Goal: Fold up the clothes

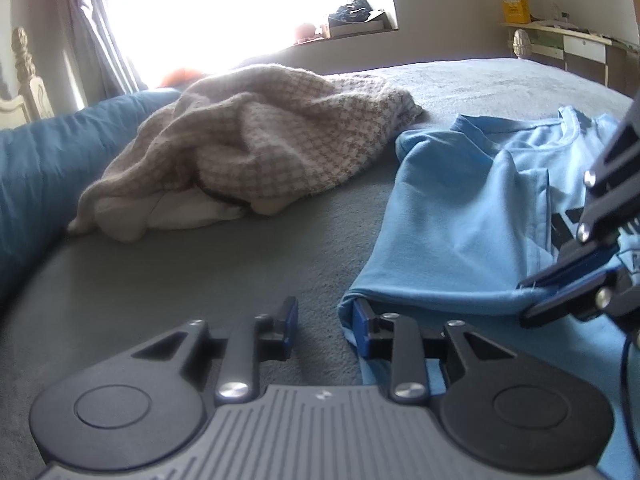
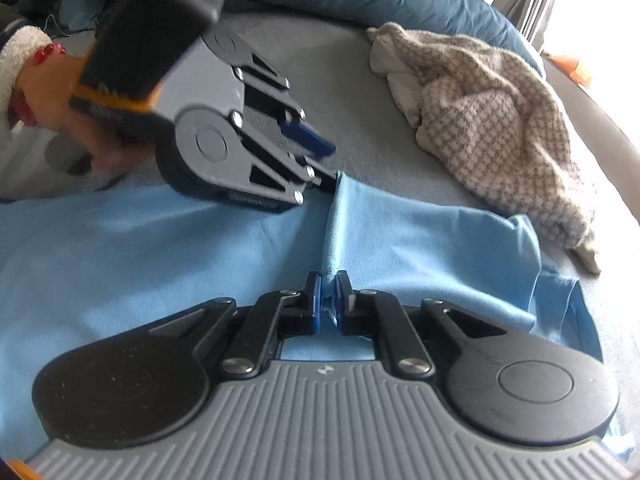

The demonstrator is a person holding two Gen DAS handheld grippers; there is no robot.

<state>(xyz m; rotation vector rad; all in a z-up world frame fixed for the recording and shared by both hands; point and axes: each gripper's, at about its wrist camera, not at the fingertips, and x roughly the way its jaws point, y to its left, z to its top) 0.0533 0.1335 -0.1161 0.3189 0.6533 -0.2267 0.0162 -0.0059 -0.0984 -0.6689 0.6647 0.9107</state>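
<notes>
Right gripper [image 2: 329, 300] is clenched on a pinched ridge of the light blue cotton T-shirt [image 2: 400, 232]; left gripper [image 1: 325, 330] stands released at its hem.

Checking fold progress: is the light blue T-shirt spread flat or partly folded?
Partly folded. The light blue T-shirt has one side doubled over its front, and the right claw pinches a raised ridge of its cloth.

The T-shirt [image 2: 400, 232] is plain light blue with a black print [image 1: 564, 224]. The knit garment [image 1: 248, 140] has a beige-and-white houndstooth check. The bed cover [image 1: 200, 264] is grey; the duvet [image 1: 36, 168] is teal. Each claw [image 2: 329, 300] is black with blue pads [image 1: 290, 320], its body ribbed grey. A box [image 1: 514, 2] is yellow
</notes>
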